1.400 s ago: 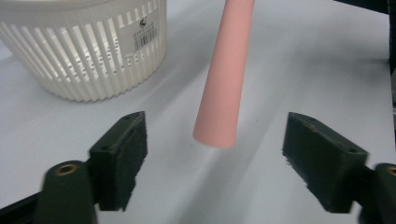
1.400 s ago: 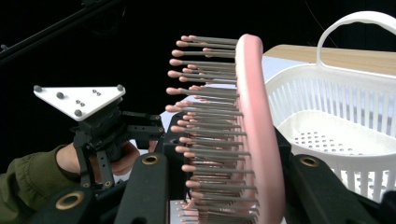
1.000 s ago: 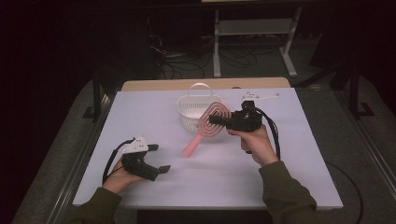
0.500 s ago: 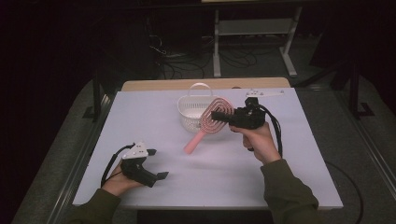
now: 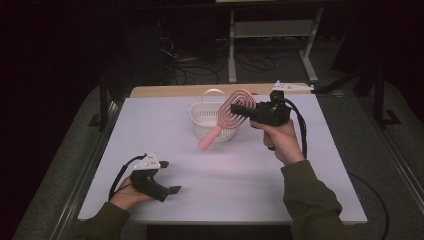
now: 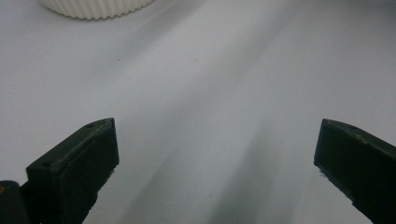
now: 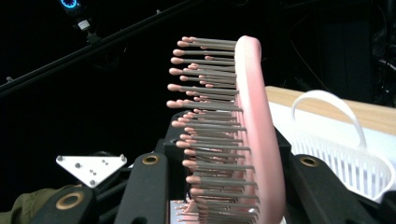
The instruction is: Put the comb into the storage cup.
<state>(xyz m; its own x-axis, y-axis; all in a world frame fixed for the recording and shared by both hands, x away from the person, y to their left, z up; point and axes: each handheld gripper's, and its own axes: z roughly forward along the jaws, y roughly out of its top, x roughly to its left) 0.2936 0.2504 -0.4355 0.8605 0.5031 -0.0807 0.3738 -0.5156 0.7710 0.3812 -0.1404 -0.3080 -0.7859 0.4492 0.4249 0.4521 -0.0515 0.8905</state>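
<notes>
A pink hairbrush with an open oval head hangs tilted in the air, its handle pointing down-left in front of the white basket. My right gripper is shut on the brush head and points left, just above the basket's right rim. In the right gripper view the brush stands on edge between the black jaws of the right gripper, bristles facing left, with the basket behind it. My left gripper rests low at the table's front left, open; in its own view, bare white table lies between the left gripper's jaws.
The white table sheet has free room across its middle and front. A small white object lies on the wooden strip at the back right. Dark floor, cables and a metal stand lie beyond the table.
My right gripper has lifted the hairbrush up and a little farther back, over the basket's right side. The left gripper has stayed about where it was.
</notes>
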